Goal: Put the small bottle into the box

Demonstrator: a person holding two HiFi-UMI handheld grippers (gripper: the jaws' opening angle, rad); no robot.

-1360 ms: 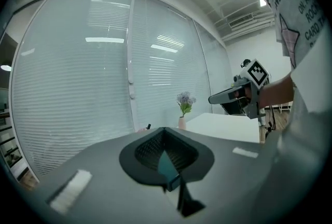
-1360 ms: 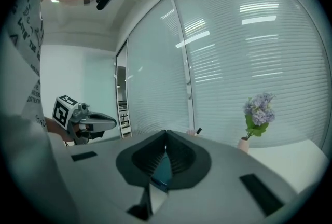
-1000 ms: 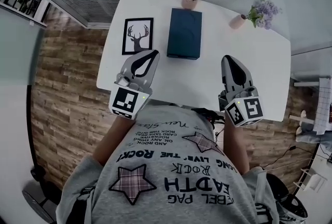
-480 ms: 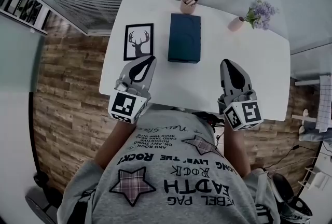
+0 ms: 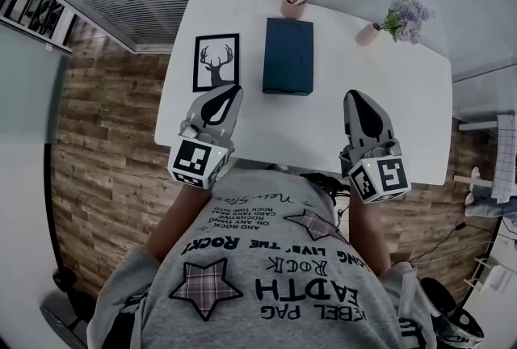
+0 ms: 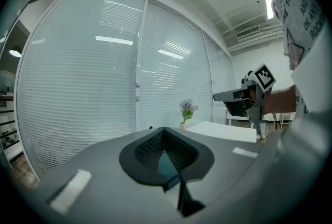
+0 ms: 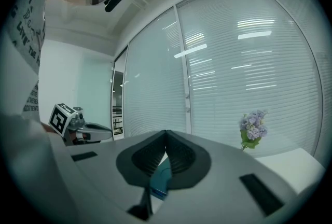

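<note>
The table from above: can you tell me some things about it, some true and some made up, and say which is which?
1. The blue box lies between the deer picture and the flowers. True.
2. The blue box stands open. False: it looks closed, with its flat top showing.
3. The left gripper and the right gripper are both shut and empty. True.
4. The pen cup stands on the deer picture. False: it stands at the far edge of the table, just behind the blue box.
</note>
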